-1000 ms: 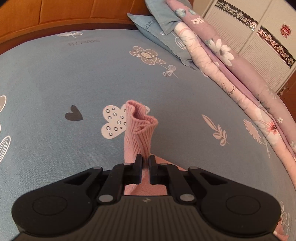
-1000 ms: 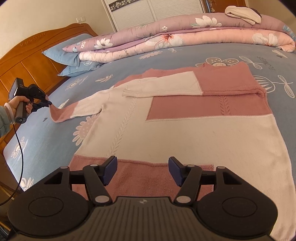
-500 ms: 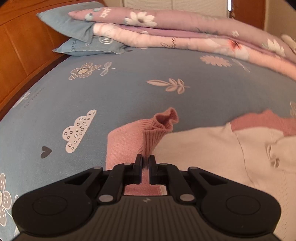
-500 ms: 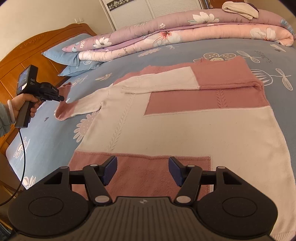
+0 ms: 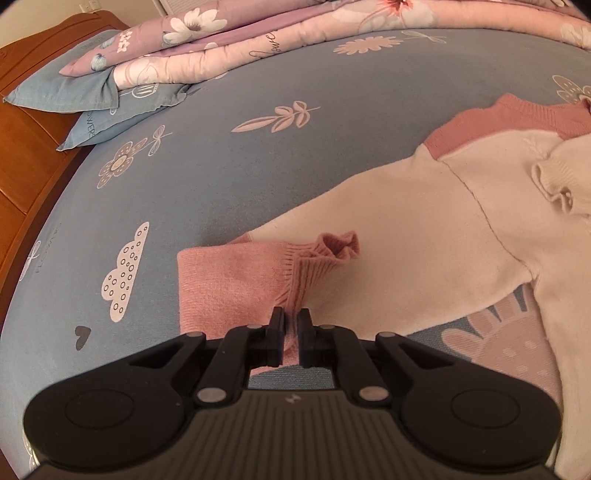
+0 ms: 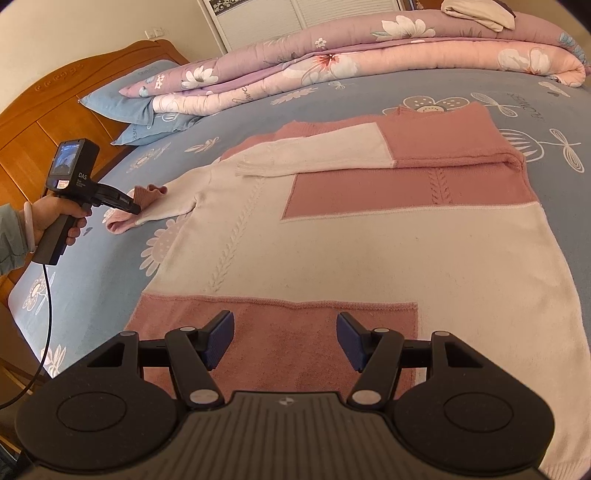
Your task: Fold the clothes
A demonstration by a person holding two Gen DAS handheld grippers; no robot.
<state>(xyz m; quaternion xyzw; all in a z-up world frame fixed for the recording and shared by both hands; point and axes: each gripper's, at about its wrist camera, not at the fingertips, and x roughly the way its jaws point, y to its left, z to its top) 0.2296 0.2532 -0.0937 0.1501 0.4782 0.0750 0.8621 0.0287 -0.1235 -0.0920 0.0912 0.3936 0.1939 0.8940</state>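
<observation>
- Sweater (image 6: 369, 240): cream and pink blocks, spread flat on the bed (image 6: 110, 280) ahead of the right claw (image 6: 284, 338), one sleeve folded across its chest.
- Left claw (image 5: 291, 332) pinches the pink cuff (image 5: 314, 266).
- Right claw gapes wide, empty, over the hem.

Home bedroom: bed w/ blue flower-print sheet (image 6: 110, 280), carved wooden headboard (image 6: 40, 110), blue pillows (image 6: 122, 99), rolled pink/lilac floral quilt (image 6: 369, 55) along far edge, white louvred wardrobe doors (image 6: 303, 14) behind, wall socket (image 6: 155, 33).
</observation>
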